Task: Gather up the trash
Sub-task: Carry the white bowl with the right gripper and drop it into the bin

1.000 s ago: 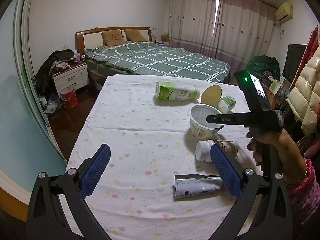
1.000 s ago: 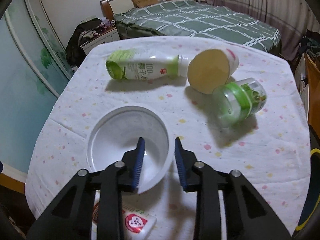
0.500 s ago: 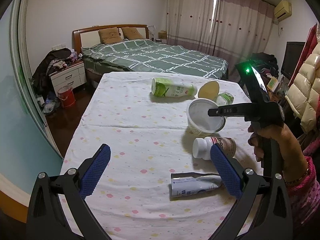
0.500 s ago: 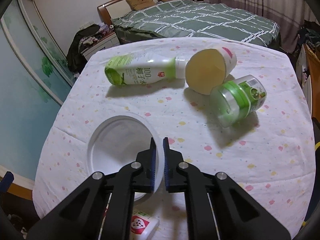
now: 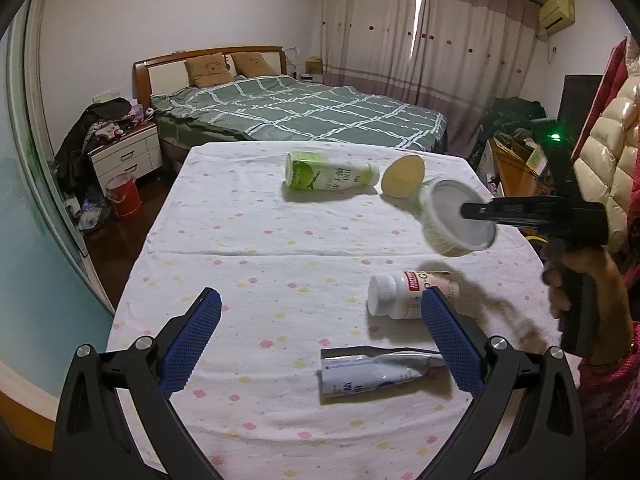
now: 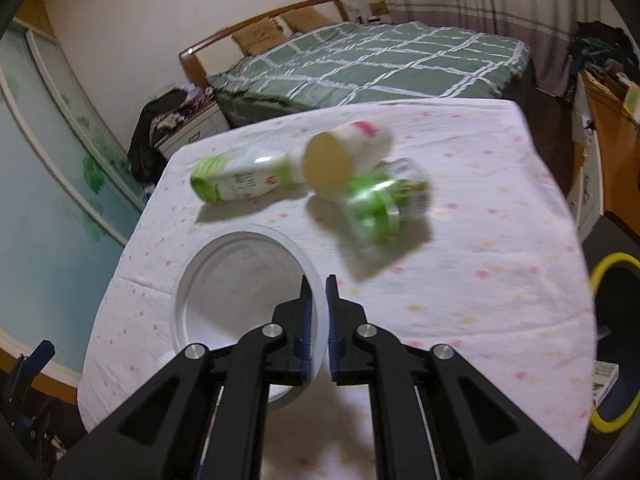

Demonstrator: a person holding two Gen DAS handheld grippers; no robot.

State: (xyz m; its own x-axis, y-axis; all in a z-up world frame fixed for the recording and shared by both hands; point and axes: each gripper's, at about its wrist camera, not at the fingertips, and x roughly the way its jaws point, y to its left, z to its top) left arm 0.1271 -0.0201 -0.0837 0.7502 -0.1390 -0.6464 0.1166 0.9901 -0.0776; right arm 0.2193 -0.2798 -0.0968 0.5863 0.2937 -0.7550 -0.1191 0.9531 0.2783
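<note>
My right gripper (image 6: 317, 300) is shut on the rim of a white plastic bowl (image 6: 240, 280), one pad inside and one outside. In the left wrist view the bowl (image 5: 456, 220) hangs tilted above the right side of the table, held by the right gripper (image 5: 472, 210) in a person's hand. My left gripper (image 5: 320, 304) stands wide open over the near table, holding nothing. Between and beyond its fingers lie a white pill bottle (image 5: 400, 296) and a flattened carton (image 5: 372, 372). A green-and-white bottle (image 5: 328, 176), a yellow-bottomed cup (image 5: 402, 170) and a green jar (image 6: 380, 204) lie farther back.
The table (image 5: 240, 240) has a white dotted cloth. A dark bin with a yellow rim (image 6: 612, 344) stands on the floor off the table's right edge. Beyond the table are a bed (image 5: 300, 108), a nightstand (image 5: 128, 156) and a red bucket (image 5: 124, 200).
The right gripper's jaws closed on the bowl's rim, then lifted the bowl off the table and carried it rightward, tilting it. The left gripper has hardly moved.
</note>
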